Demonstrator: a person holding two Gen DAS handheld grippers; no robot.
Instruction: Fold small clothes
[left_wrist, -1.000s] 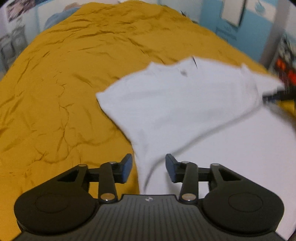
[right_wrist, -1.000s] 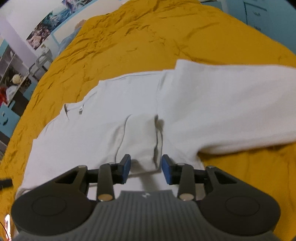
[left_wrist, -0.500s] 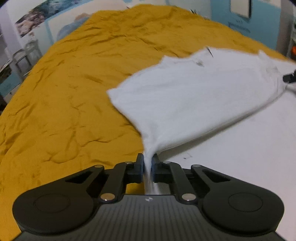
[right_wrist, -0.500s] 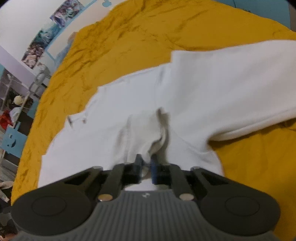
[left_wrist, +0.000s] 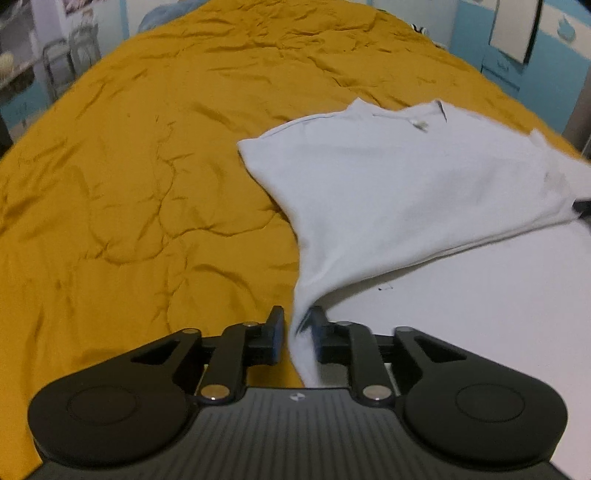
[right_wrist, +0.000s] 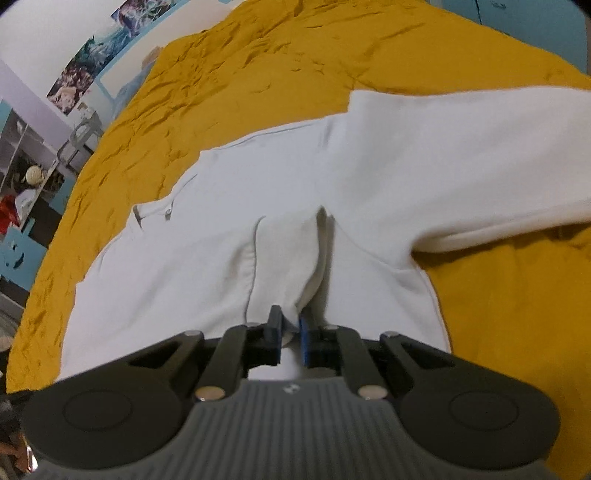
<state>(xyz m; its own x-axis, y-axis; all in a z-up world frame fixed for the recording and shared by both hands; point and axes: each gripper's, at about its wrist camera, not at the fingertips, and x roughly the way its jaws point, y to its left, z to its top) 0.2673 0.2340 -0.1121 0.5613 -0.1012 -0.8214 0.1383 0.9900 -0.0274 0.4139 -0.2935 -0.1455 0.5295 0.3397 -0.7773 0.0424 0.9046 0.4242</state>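
Observation:
A white T-shirt (left_wrist: 399, 192) lies on a mustard-yellow bedspread (left_wrist: 140, 177). My left gripper (left_wrist: 297, 334) has a pinch of the shirt's edge between its fingers, with the cloth pulled up into a taut ridge toward it. In the right wrist view the same shirt (right_wrist: 229, 236) spreads ahead, its collar at the left. My right gripper (right_wrist: 290, 338) is shut on a raised fold of the shirt near its near edge. One part of the shirt (right_wrist: 461, 162) is folded over at the right.
The wrinkled bedspread (right_wrist: 280, 55) stretches far beyond the shirt. A white flat surface (left_wrist: 480, 306) lies at the right of the left wrist view. Shelves and posters (right_wrist: 44, 122) stand past the bed's left side; blue furniture (left_wrist: 517, 44) stands at the far right.
Both grippers closed from open onto the shirt's cloth and pulled it up. The shirt has shifted and drawn taut toward the left gripper, whose fingers now stand slightly wider than half a second ago.

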